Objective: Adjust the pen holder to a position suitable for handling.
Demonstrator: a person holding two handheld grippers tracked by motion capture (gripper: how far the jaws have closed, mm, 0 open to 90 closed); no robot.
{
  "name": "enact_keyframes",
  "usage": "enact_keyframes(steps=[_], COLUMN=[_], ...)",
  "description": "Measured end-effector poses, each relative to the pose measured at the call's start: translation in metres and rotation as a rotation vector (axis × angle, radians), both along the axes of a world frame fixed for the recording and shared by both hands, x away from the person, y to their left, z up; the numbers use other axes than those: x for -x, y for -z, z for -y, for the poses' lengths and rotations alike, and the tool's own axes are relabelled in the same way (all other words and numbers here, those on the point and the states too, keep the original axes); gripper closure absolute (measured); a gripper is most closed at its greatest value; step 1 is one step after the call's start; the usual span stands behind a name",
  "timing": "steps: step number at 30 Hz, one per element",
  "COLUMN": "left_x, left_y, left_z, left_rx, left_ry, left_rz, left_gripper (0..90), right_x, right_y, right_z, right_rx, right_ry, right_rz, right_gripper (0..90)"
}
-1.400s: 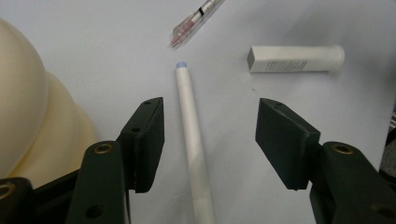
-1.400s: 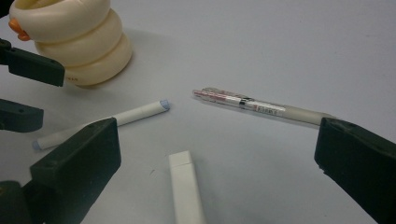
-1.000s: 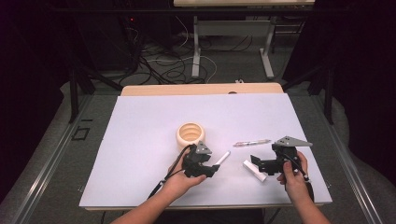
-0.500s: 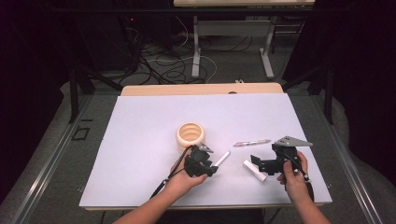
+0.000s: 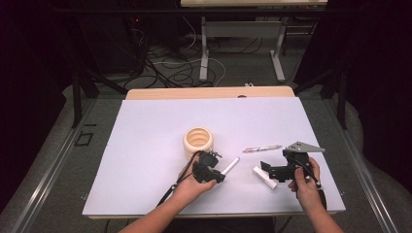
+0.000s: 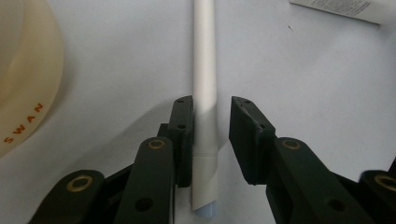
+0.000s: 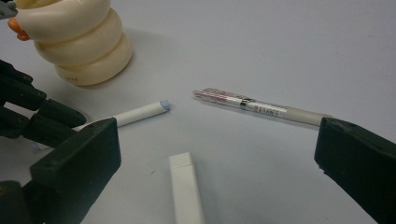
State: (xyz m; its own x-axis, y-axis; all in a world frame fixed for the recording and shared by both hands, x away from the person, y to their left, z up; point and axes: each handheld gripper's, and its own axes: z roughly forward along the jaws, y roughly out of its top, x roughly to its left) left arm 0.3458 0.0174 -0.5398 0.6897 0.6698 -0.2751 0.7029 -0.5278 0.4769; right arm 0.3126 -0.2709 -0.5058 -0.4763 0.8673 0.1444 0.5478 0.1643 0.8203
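white surface [image 5: 145, 145] seen from above, two hand-held grippers near its front edge. left gripper [image 6: 211, 135] straddling a thin white stick [image 6: 204, 93], lying flat just right of a cream ribbed holder [image 5: 197, 143]. fingers [image 6: 183, 135] just been closing around the stick; one pad already against its side, the other a narrow gap away, so not yet pinching. stick running lengthwise between the fingers, near its blunt end.

right gripper [image 7: 215, 168] hovering with fingers [image 7: 79, 163] spread wide over a short white block [image 7: 187, 196], not touching it. clear pen [image 7: 261, 108] lying beyond, well apart from the stick.

to do this grasp well, likely best to:
- finish closing slowly, so the round stick does not roll or squirt out sideways
- keep both pads level with the surface, square to the stick's axis
- grip a little further in from the end, for better balance on the lift
- lift straight up before turning toward the holder, avoiding a knock against its rim
- keep the right hand clear of the path
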Motion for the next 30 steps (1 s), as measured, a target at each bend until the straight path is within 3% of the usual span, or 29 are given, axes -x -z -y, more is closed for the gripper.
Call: enact_keyframes(steps=[8,19,30], left_x=[-0.0016,-0.0034,-0.0041], left_y=[-0.0012,-0.0007,-0.0005], left_z=[0.0018,0.0008,-0.0003], left_rx=[-0.024,-0.005,0.002], left_ry=[-0.020,-0.074,-0.074], left_rz=[-0.014,-0.050,-0.055], left_gripper=[75.0,77.9,78.4], right_x=[-0.0002,-0.0002,-0.0002], right_y=[0.0003,0.0004,0.0005], right_z=[0.0002,0.0002,0.0002], right_rx=[0.000,-0.002,-0.002], right_ry=[0.001,0.002,0.002], right_rz=[0.003,0.001,0.001], right_gripper=[0.2,0.2,0.2])
